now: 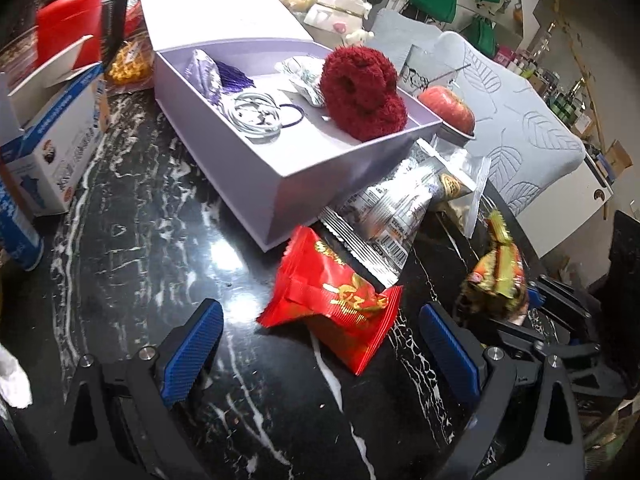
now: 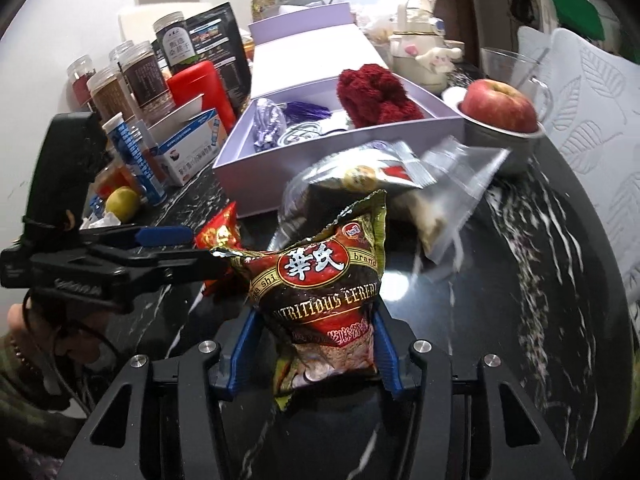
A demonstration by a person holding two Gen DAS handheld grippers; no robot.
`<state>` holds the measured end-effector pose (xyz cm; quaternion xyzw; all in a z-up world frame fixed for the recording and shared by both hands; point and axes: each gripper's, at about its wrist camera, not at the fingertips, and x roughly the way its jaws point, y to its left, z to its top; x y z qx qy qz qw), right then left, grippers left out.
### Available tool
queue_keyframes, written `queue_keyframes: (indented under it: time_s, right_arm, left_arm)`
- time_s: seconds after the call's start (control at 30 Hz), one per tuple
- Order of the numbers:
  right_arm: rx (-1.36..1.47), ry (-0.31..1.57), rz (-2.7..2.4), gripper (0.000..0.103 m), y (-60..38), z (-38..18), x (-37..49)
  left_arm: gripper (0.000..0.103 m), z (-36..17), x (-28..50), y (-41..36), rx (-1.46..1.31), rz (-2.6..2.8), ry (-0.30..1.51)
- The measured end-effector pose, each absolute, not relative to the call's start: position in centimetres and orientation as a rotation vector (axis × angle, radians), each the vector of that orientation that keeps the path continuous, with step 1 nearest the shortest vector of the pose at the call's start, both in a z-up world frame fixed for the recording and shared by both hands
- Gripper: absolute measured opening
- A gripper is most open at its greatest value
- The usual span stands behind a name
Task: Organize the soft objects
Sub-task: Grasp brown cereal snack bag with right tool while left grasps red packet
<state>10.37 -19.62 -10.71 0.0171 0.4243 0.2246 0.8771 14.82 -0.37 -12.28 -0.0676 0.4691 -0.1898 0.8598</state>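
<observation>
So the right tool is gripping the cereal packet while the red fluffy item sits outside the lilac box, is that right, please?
Not quite: the right tool does grip the cereal packet, but the red fluffy item sits inside the lilac box, as the left wrist view shows.

Red apple (image 2: 498,106) sat in grey bowl (image 2: 516,148); brown-filled clear plastic jars (image 2: 140,80) stood behind blue-white cardboard box (image 2: 192,148); yellow lemon (image 2: 122,204) nearby.

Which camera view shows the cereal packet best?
The right wrist view: the cereal packet fills the centre, label readable, clamped in the right gripper. In the left wrist view the packet appears only at the right edge, small, blurred and partly hidden.
</observation>
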Motion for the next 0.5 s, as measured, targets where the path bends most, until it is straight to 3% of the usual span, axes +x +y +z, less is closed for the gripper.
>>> queue_keyframes:
  time_s: [0.5]
  right_arm:
    - [0.104, 0.894, 0.402, 0.051, -22.4, -10.7, 9.4]
  left_arm:
    - [0.100, -12.7, 15.1, -3.1, 0.026, -0.372, 0.962]
